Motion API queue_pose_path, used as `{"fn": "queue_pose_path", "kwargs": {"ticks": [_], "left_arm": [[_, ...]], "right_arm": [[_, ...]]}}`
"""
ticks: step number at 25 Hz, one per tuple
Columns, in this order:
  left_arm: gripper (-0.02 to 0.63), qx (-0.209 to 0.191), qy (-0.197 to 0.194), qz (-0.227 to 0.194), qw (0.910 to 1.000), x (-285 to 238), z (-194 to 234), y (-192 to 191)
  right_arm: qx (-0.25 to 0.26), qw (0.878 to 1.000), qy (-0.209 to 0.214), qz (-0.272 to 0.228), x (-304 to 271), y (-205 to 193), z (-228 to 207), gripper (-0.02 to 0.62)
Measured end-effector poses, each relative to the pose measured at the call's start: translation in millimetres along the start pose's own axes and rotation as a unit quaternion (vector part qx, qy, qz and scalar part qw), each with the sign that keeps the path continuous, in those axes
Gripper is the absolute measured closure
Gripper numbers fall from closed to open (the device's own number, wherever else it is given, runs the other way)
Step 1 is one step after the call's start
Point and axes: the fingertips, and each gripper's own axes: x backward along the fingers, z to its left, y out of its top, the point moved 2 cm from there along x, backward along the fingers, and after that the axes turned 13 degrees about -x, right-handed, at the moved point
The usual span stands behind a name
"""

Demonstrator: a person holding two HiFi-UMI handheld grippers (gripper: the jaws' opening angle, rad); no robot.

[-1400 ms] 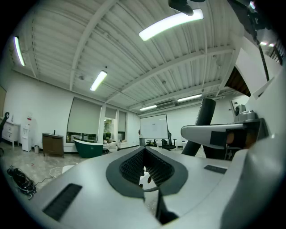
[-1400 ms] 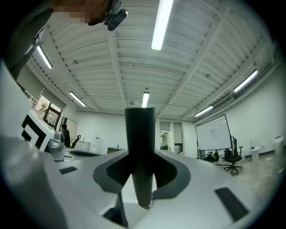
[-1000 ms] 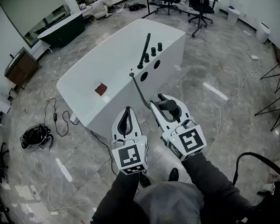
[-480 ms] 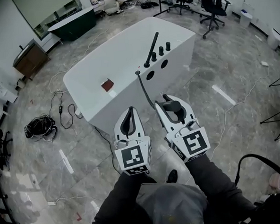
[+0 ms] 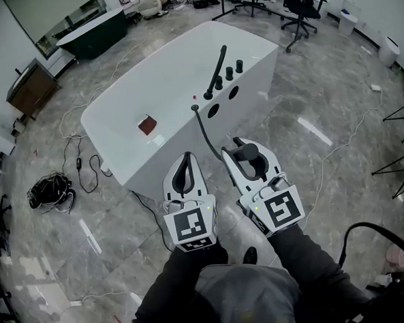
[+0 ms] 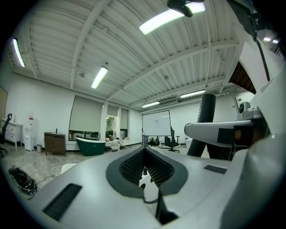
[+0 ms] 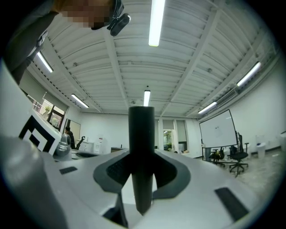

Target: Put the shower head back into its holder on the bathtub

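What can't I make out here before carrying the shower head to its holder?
- Holder: head view, too small to pick out among the black fittings on the bathtub.
- Bathtub: right gripper view, hidden behind the right tool and shower head.
- Hose, near end: head view, hidden behind the right tool.

**Shower head out of its seat, held clear of the bathtub.**
The shower head (image 5: 249, 156) is a black, rod-shaped handset clamped in the jaws of the right gripper (image 5: 241, 151), off the tub's near long side and not touching it. In the right gripper view it stands upright across the jaws (image 7: 142, 152). Its dark hose (image 5: 203, 131) curves from the handset up to a small fitting on the near long rim of the white bathtub (image 5: 163, 81). A tall black spout (image 5: 217, 68) and knobs (image 5: 229, 72) stand further along that rim. Two dark oval openings (image 5: 213, 110) sit just below. Which fitting is the holder cannot be determined.
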Motion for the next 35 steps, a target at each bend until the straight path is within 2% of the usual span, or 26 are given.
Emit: {"fn": "queue_pose_path", "kwargs": {"ticks": [7,17,27,35], "left_arm": [[0.603,0.010,-0.019,0.003,0.9998,-37.0,27.5,-21.3],[0.604,0.021,-0.041,0.005,0.9989,-75.6,64.3,-40.6],[0.604,0.021,-0.048,0.015,0.9985,-106.8,57.8,-45.6],[0.604,0.013,-0.029,0.032,0.9990,-146.9,53.9,-51.8]], "right_arm": [[0.001,1.000,-0.017,0.012,-44.0,-17.9,-4.6,0.471],[0.007,0.999,-0.040,0.002,-90.8,-20.6,-3.7,0.471],[0.003,0.999,-0.039,0.005,-106.6,-19.6,-25.1,0.471],[-0.011,1.000,-0.017,0.018,-131.9,-27.6,-60.7,0.471]]}}
